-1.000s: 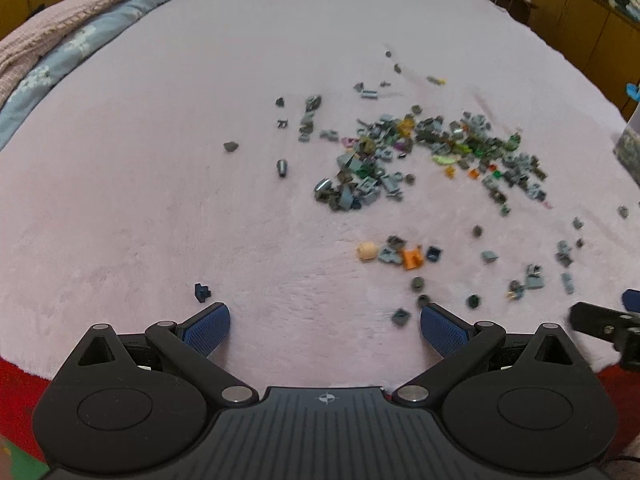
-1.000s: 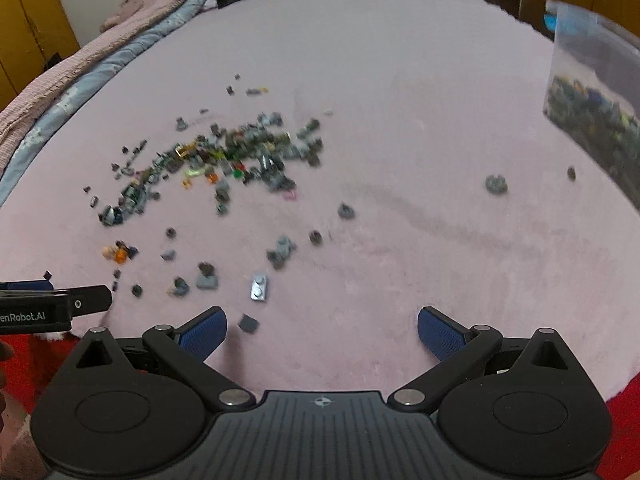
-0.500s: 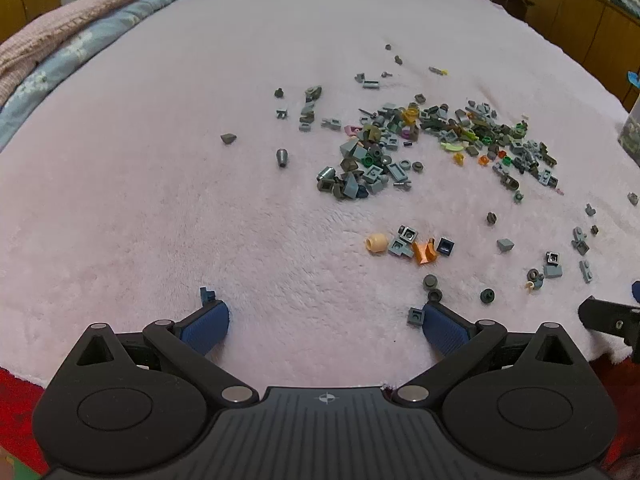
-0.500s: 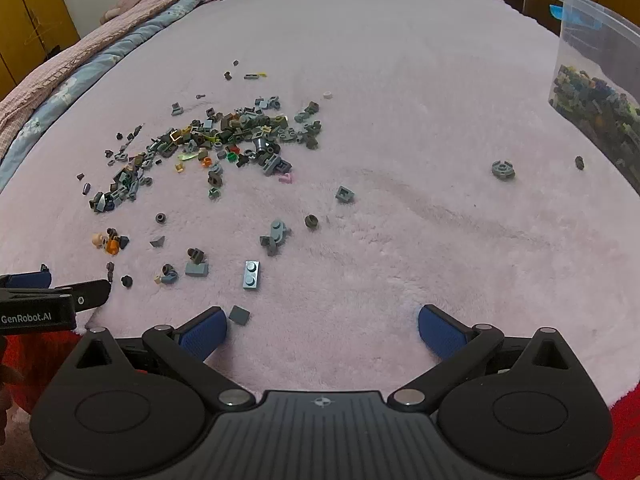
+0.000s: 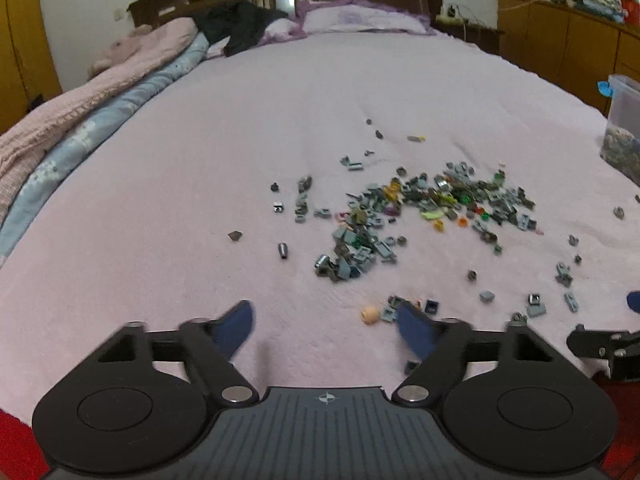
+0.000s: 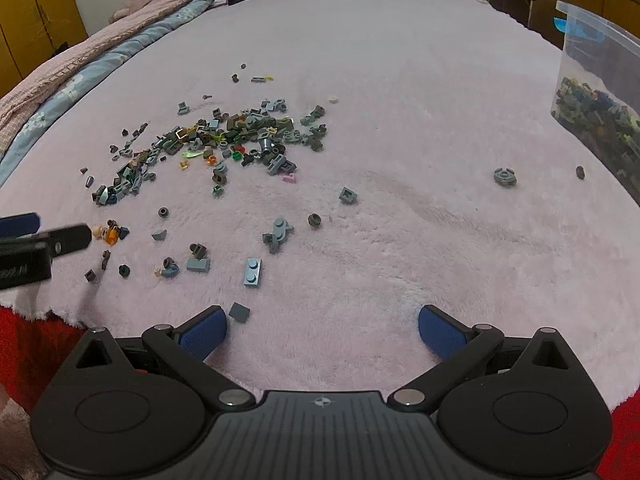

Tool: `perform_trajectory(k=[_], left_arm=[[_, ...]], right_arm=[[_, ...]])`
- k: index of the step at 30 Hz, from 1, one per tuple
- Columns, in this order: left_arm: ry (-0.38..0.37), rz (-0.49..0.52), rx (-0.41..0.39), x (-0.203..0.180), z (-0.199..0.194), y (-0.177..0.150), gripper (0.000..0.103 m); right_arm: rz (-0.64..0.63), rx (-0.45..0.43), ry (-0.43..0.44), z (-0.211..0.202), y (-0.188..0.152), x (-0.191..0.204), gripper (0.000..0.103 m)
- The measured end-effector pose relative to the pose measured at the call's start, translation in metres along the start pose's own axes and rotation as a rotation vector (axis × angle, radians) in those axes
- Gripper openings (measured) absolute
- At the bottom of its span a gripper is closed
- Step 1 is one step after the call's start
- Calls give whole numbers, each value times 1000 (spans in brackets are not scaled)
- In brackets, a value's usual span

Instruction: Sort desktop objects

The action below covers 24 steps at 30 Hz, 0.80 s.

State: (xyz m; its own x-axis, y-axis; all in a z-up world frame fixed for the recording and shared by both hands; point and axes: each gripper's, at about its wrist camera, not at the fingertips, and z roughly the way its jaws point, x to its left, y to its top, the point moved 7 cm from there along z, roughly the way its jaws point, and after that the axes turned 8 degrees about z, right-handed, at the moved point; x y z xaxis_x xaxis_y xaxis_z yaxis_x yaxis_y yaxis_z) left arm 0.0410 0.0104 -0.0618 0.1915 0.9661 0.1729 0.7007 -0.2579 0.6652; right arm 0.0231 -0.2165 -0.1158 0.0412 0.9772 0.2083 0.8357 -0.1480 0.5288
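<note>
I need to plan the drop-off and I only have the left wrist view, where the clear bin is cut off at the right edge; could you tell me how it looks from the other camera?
Observer: The right wrist view shows the clear bin on the blanket, already part-filled with small bricks.
Operator: Thank you. Is the right gripper holding anything?
Observer: No, the right gripper is open, with nothing between its fingers.
Operator: Any pieces near it?
Observer: A flat dark grey tile lies just beside its left finger.
</note>
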Motion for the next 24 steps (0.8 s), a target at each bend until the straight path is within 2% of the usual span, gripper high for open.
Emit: perform_trajectory(k=[3, 4, 11, 13, 18, 24], left_arm=[[-22, 26, 19, -4, 8, 1, 31], [-37, 41, 27, -7, 11, 0, 29], [-144, 44, 19, -27, 20, 0, 28], [-145, 46, 33, -30, 24, -3, 28], [-167, 1, 29, -24, 25, -5, 15], [-188, -64, 23, -14, 24, -4, 17]], right_arm=[[-3, -2, -1, 0, 0, 0, 103], [-4, -3, -2, 0, 0, 0, 103], [-14, -6, -6, 1, 1, 1, 103], [-16, -7, -7, 1, 1, 1, 103], [-19, -11, -6, 1, 1, 0, 103], [-23, -17, -6, 1, 2, 1, 103]])
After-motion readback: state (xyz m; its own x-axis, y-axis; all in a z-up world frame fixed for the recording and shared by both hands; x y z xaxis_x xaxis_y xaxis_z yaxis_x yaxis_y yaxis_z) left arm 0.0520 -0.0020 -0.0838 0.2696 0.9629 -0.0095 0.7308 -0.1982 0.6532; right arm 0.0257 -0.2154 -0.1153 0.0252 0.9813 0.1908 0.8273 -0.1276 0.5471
